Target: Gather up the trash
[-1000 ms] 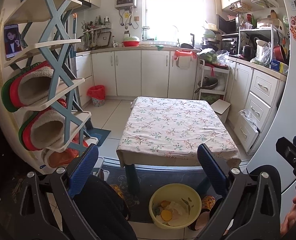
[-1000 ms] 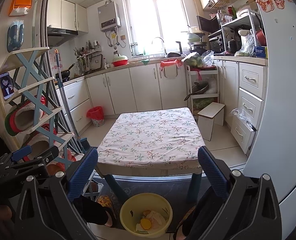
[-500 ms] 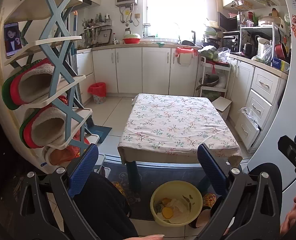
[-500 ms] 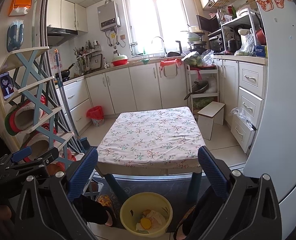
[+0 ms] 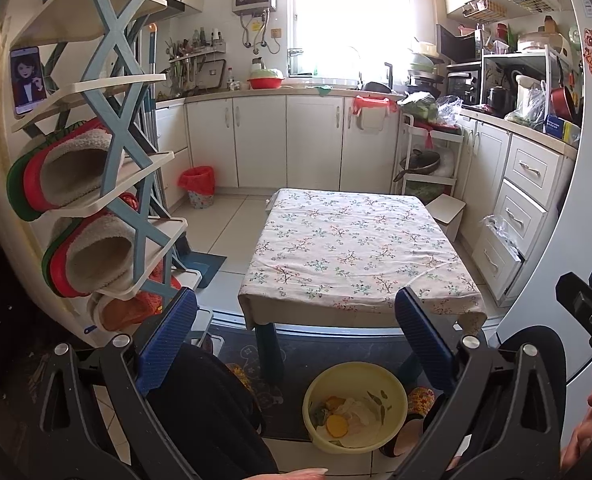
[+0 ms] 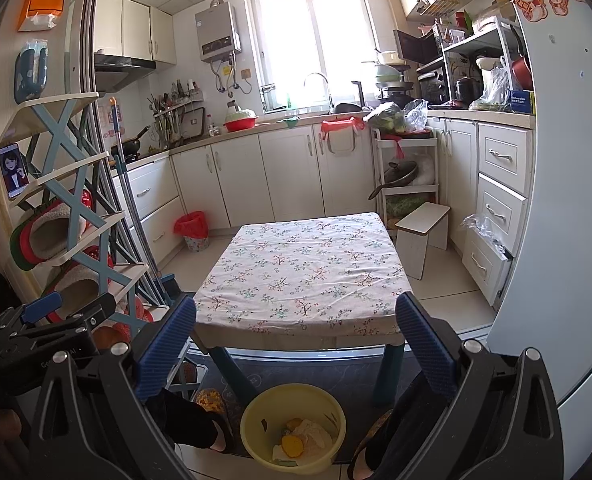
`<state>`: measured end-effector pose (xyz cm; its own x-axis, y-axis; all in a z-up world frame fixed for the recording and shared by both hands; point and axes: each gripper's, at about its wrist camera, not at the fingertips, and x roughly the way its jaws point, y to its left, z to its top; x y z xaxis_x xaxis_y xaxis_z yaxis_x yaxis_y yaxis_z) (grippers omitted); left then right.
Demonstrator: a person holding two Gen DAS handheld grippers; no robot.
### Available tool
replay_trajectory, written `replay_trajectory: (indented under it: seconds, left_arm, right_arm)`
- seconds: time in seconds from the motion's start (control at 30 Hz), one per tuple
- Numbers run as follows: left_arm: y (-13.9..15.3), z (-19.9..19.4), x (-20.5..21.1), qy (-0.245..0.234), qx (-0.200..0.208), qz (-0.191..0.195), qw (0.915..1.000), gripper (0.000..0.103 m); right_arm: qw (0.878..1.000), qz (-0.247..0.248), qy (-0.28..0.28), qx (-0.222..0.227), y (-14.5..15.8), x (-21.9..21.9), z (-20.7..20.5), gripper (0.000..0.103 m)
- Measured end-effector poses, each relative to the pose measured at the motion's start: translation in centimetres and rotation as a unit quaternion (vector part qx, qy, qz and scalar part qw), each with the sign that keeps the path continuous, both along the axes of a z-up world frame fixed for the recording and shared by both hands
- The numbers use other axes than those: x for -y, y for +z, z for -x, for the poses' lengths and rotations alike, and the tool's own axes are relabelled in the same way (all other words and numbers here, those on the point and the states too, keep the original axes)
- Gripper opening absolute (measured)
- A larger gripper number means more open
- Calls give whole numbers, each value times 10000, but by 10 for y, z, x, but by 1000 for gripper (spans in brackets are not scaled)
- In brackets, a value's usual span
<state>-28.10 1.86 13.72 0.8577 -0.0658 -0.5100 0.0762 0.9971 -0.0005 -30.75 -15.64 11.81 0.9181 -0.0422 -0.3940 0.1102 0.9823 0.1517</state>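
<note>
The yellow basin [image 6: 293, 428] on the floor, near the bench [image 6: 304, 276], already holds peels and paper scraps. The bench top looks bare, so collecting seems largely done. Left claw [image 5: 296, 340] and right claw [image 6: 296, 344] both gape wide, holding nothing.

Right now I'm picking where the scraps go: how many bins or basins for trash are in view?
2: the yellow basin on the floor before the table, and the red-bagged bin by the left cabinets.
</note>
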Motion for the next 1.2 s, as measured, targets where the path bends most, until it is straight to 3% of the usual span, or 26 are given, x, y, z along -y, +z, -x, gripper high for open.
replay_trajectory:
  seconds: [1.2]
  left_arm:
    - [2, -1, -5, 52, -3, -33, 10000, 95]
  right_arm:
    - [10000, -2, 4, -27, -2, -2, 0, 96]
